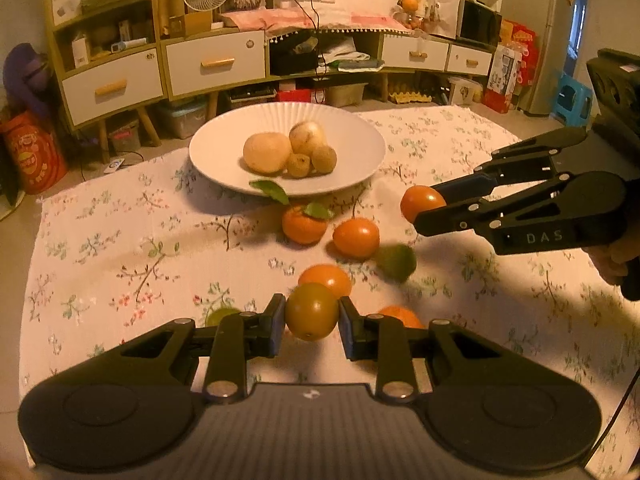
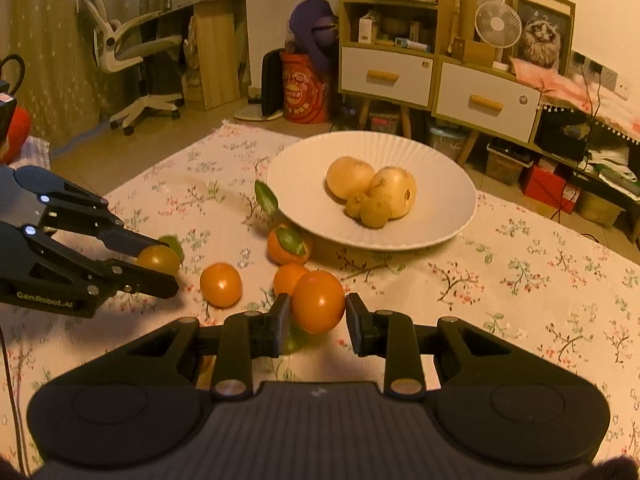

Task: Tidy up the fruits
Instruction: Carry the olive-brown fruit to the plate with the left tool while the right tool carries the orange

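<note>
Left gripper [image 1: 312,316]: clamped on a greenish-orange fruit [image 1: 311,311], pads touching both sides, fruit centred between fingertips and raised off the desk [image 1: 120,248]. Same pair seen from right wrist cam at left edge: gripper [image 2: 160,258] w/ fruit [image 2: 159,260] at its tip.

Right gripper [image 2: 318,312]: closed on an orange fruit [image 2: 318,301], held between both pads, clear of the cloth. From left wrist cam, gripper [image 1: 430,206] enters from right w/ fruit [image 1: 422,203] at its tip, just beside plate rim.

Loose fruit on desk, between the two grippers and the plate:
- leafy mandarin [image 1: 304,224] nearest the plate, leaf overlapping rim.
- orange tomato-like fruit [image 1: 356,237] just right of it.
- blurred green fruit [image 1: 396,262] further right.
- another orange one [image 1: 325,278] directly behind left gripper's load.
- partly hidden orange one [image 1: 400,316] behind right finger of left gripper.
- green one [image 1: 222,316] behind left finger; mostly hidden.

White plate [image 1: 216,148] at far side of desk, ahead of both grippers: two pale round fruits [image 1: 267,153] and two small brown ones [image 1: 298,165], touching in a cluster. Held fruits both short of plate.

Floral cloth covers desk. Cabinet [image 1: 116,84] w/ drawers behind.
</note>
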